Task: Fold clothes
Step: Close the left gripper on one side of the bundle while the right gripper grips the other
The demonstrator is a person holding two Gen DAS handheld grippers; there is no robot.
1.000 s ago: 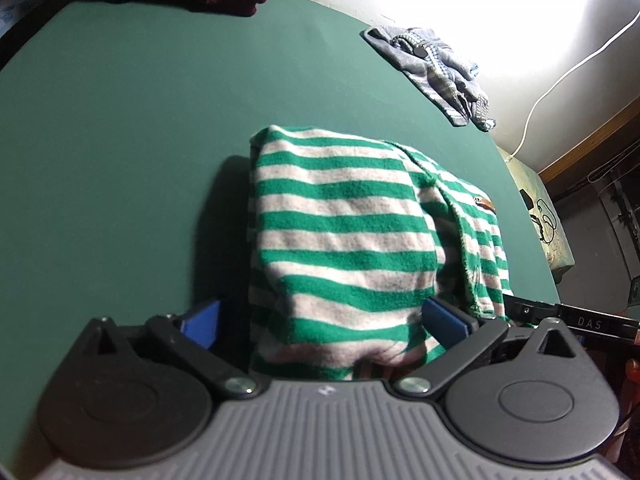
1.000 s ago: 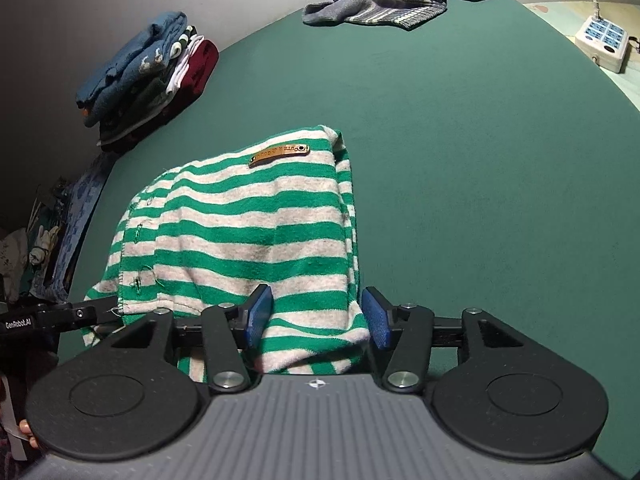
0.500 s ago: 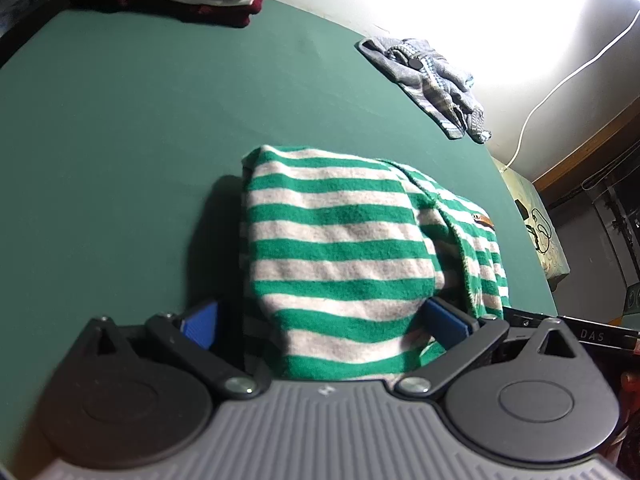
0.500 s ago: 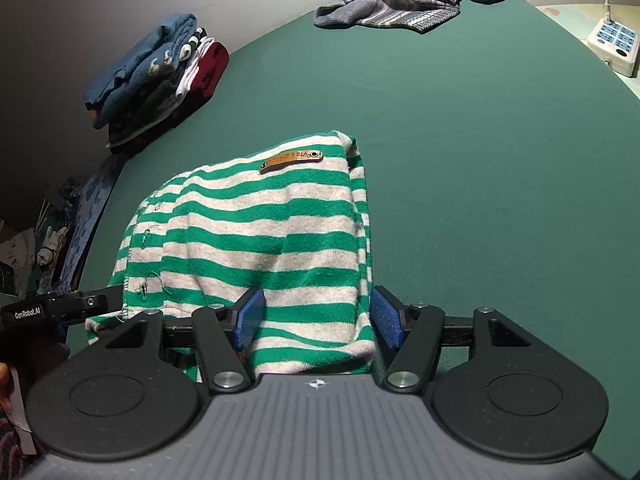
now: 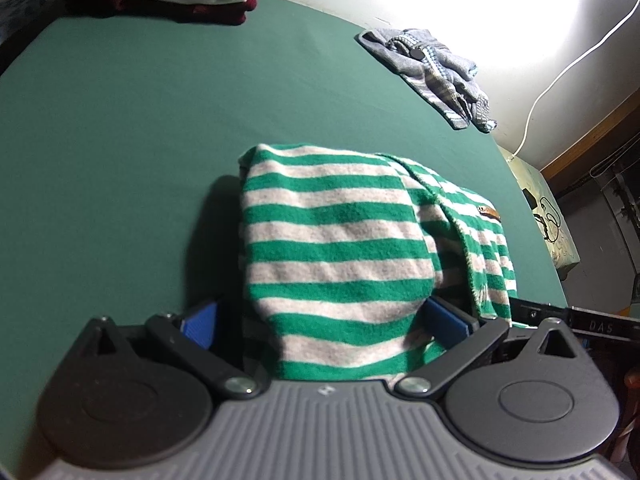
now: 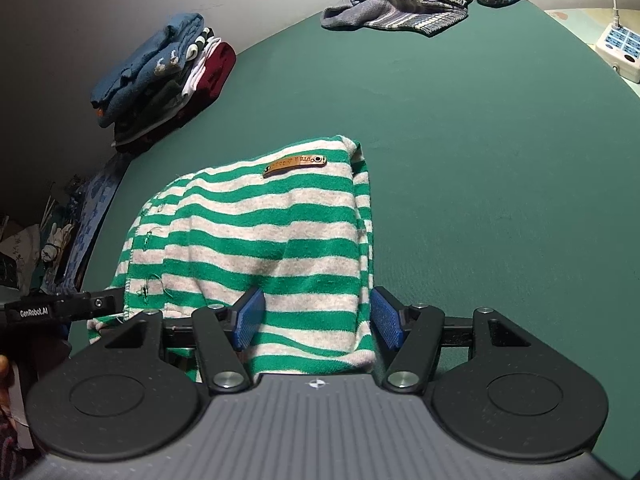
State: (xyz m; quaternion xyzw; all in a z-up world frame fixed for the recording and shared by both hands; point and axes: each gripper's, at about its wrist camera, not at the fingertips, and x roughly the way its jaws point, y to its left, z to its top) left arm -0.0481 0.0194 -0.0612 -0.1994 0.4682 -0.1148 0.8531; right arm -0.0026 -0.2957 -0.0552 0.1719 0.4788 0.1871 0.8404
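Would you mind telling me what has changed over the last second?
Little: both views have shifted slightly, with no clear direction. The striped sweater is still folded between the open left tongs and right tongs. The folded stack and grey garment stayed put.

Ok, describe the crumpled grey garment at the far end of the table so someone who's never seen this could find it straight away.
Start at the green table and look past the green-and-white striped sweater to the far edge. The grey-blue garment lies there in a loose heap by the wall. Unlike the stack of folded clothes at the far left corner, it is unfolded and rumpled, with fine pale stripes.
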